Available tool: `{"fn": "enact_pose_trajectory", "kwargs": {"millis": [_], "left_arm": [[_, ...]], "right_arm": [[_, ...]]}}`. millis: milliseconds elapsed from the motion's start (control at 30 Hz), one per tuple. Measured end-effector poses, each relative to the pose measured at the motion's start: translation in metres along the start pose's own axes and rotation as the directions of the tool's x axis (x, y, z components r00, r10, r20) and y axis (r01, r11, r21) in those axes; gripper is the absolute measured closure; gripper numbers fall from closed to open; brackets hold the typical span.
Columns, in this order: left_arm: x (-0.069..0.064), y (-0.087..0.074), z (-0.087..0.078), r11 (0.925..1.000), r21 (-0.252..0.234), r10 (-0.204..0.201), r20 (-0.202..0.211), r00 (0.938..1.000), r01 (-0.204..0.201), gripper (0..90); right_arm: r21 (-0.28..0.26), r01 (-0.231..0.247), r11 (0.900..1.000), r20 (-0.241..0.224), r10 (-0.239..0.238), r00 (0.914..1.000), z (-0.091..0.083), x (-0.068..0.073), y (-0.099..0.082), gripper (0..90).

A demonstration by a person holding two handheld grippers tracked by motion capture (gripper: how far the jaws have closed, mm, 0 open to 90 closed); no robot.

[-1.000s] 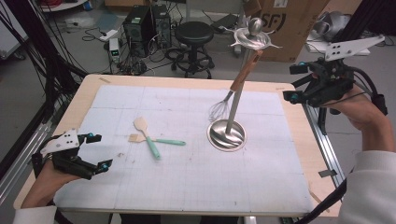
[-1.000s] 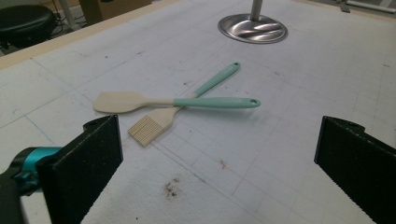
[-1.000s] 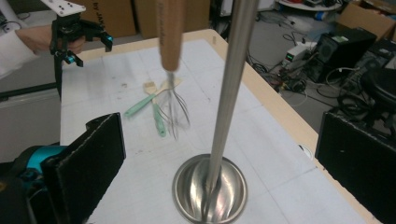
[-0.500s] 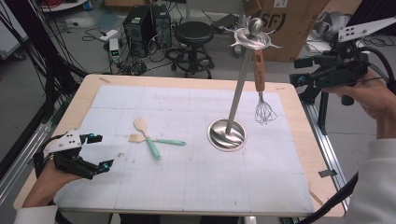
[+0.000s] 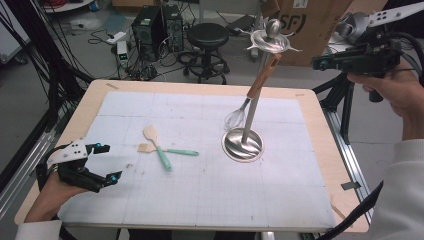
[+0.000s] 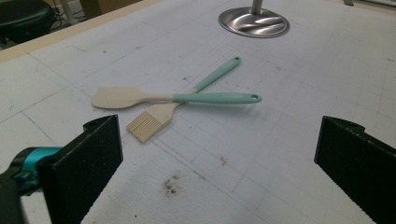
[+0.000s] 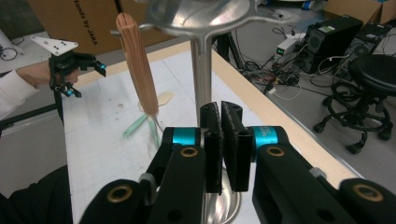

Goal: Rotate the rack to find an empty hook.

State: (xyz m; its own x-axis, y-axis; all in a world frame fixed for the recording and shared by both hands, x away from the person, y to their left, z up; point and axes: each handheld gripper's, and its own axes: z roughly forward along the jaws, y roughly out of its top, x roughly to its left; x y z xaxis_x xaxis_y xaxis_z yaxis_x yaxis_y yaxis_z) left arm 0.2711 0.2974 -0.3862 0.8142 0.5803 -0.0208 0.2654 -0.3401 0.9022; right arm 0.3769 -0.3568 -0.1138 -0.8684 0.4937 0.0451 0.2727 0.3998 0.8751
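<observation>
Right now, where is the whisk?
In the high view the whisk hangs from the steel utensil stand, right of centre; its wire head sits just above the stand's base.

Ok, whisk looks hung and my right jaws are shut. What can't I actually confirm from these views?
- Hook hold: in the high view the stand's top disc hides where the whisk hangs.
- Whisk wires: in the right gripper view, the right gripper blocks everything below the wooden handle.
- Stand base: cut off by the top edge in the left gripper view.
- Spatula and brush: too small in the high view to tell which lies on top.
</observation>
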Motion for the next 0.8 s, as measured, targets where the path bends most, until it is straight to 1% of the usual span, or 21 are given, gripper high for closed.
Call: {"fn": "enact_pose_trajectory", "kwargs": {"millis": [133, 167, 200, 233, 300, 433, 500, 533, 600, 700, 767, 800], "left_arm": [[0.000, 0.000, -0.001, 1.0000, -0.004, -0.003, -0.004, 1.0000, 0.003, 1.7], [0.000, 0.000, -0.001, 1.0000, -0.005, -0.003, -0.002, 1.0000, 0.003, 1.7], [0.000, 0.000, -0.001, 1.0000, -0.006, -0.003, -0.001, 1.0000, 0.003, 1.7], [0.000, 0.000, -0.001, 1.0000, -0.007, -0.004, -0.002, 1.0000, 0.004, 1.7], [0.000, 0.000, -0.001, 1.0000, -0.006, -0.005, -0.002, 1.0000, 0.005, 1.7], [0.000, 0.000, 0.000, 1.0000, -0.003, -0.003, -0.002, 1.0000, 0.003, 1.7], [0.001, 0.000, -0.001, 1.0000, -0.003, -0.002, -0.001, 1.0000, 0.002, 1.7], [0.001, 0.000, -0.001, 1.0000, -0.004, -0.005, 0.000, 1.0000, 0.005, 1.7], [0.001, -0.001, -0.002, 0.9999, -0.007, -0.012, -0.001, 0.9999, 0.012, 1.7], [0.002, -0.001, -0.002, 0.9999, -0.013, -0.012, -0.002, 0.9999, 0.012, 1.7], [0.001, -0.001, -0.002, 0.9999, -0.011, -0.009, 0.000, 1.0000, 0.009, 1.7], [0.001, -0.001, -0.002, 0.9999, -0.008, -0.009, -0.002, 1.0000, 0.009, 1.7]], "right_arm": [[0.010, 0.017, 0.9998, 0.019, -0.017, 0.9997, 0.001, -0.001, 0.008, 89.6], [0.005, 0.012, 0.9999, 0.019, -0.012, 0.9998, 0.002, -0.001, 0.011, 89.6], [0.000, 0.021, 0.9998, 0.015, -0.021, 0.9997, 0.002, -0.002, 0.012, 89.6], [0.001, 0.027, 0.9996, 0.023, -0.027, 0.9994, 0.003, -0.002, 0.014, 89.6], [0.012, 0.026, 0.9996, 0.020, -0.027, 0.9994, 0.005, -0.002, 0.016, 89.6], [0.014, 0.038, 0.9992, 0.005, -0.038, 0.9993, 0.013, -0.002, 0.020, 89.6], [0.013, 0.051, 0.9986, -0.004, -0.051, 0.9987, 0.016, -0.001, 0.022, 89.6], [0.016, 0.061, 0.9980, 0.000, -0.061, 0.9981, 0.017, -0.001, 0.024, 89.6], [0.006, 0.062, 0.9980, -0.001, -0.062, 0.9980, 0.019, 0.000, 0.025, 89.6], [-0.002, 0.063, 0.9980, -0.017, -0.063, 0.9978, 0.020, 0.003, 0.027, 89.6], [0.002, 0.075, 0.9972, -0.019, -0.075, 0.9970, 0.022, 0.005, 0.027, 89.6], [0.007, 0.071, 0.9974, -0.020, -0.071, 0.9973, 0.023, 0.007, 0.027, 89.6]]}}
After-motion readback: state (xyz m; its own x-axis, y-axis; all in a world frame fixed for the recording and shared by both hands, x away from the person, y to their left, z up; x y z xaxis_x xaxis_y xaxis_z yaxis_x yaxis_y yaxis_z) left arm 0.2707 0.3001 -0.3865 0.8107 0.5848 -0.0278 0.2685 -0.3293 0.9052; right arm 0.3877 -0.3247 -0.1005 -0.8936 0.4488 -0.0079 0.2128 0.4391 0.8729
